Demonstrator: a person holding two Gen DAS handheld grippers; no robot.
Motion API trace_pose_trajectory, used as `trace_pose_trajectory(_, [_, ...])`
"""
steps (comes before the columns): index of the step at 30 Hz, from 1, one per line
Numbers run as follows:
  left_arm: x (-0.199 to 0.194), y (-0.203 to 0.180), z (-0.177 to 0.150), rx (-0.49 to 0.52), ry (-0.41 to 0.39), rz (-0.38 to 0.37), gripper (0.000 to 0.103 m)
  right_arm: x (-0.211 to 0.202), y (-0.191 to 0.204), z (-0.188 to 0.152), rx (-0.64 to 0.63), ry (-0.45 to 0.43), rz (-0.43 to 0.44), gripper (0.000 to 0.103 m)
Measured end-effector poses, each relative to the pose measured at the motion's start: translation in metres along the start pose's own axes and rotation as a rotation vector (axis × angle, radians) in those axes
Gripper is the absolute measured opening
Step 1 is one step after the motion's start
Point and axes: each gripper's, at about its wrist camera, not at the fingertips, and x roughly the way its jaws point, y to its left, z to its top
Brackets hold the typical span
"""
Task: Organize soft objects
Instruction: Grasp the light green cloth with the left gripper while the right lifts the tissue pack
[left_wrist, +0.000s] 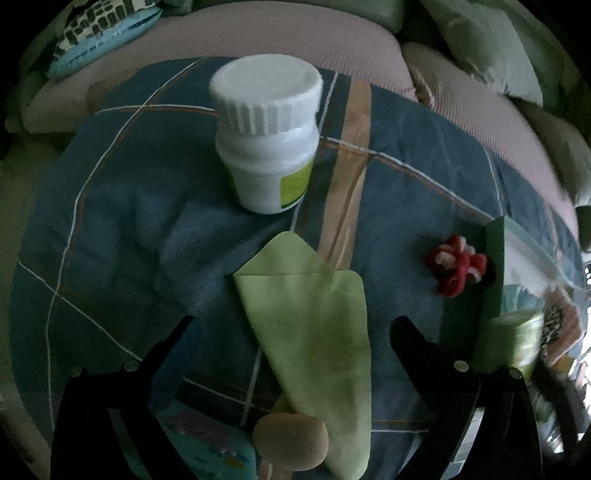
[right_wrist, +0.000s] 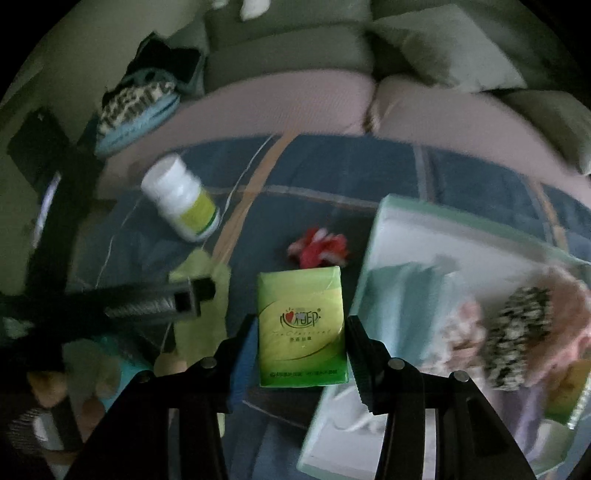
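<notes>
**Tissue pack held between the right jaws above the blue plaid cloth**

The right gripper held a green tissue pack upright between its two fingers, both pads against the pack's long sides; the pack hung over a blue plaid cloth. Just beyond the pack lay a red-and-white yarn knot; further off to the gripper's left a white pill bottle with a green label appeared tilted in this view; to the gripper's right sat a pale green tray with soft items in it, among them a light blue cloth and a black-and-white patterned piece, though blur hid the rest.

The left gripper pointed steeply down with its jaws wide apart and nothing between the pads; directly under it, between the fingers, lay a folded light green cloth on the plaid cloth; a tan rounded object lay at the cloth's near end, close to the camera. Ahead of this gripper stood the white pill bottle; the yarn knot lay ahead to its right, just beside the tray's green edge. The right gripper's tissue pack showed blurred at the right finger's outer side.
</notes>
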Motion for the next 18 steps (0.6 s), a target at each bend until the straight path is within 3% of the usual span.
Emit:
trace_pose_trajectory(9, [0.020, -0.028, 0.000, 0.077, 0.053, 0.044, 0.100, -0.035, -0.028, 0.007, 0.089, -0.085, -0.026, 0.050])
trace_pose_trajectory(13, [0.034, -0.034, -0.001, 0.084, 0.094, 0.045, 0.083, -0.038, -0.032, 0.008, 0.107, -0.090, -0.030, 0.050])
trace_pose_trajectory(16, [0.036, -0.038, -0.002, 0.085, 0.092, 0.044, 0.079, -0.039, -0.032, 0.008, 0.110, -0.097, -0.023, 0.050])
trace_pose_trajectory(18, [0.035, -0.039, -0.002, 0.078, 0.081, 0.036, 0.068, -0.040, -0.033, 0.008, 0.111, -0.101, -0.016, 0.050])
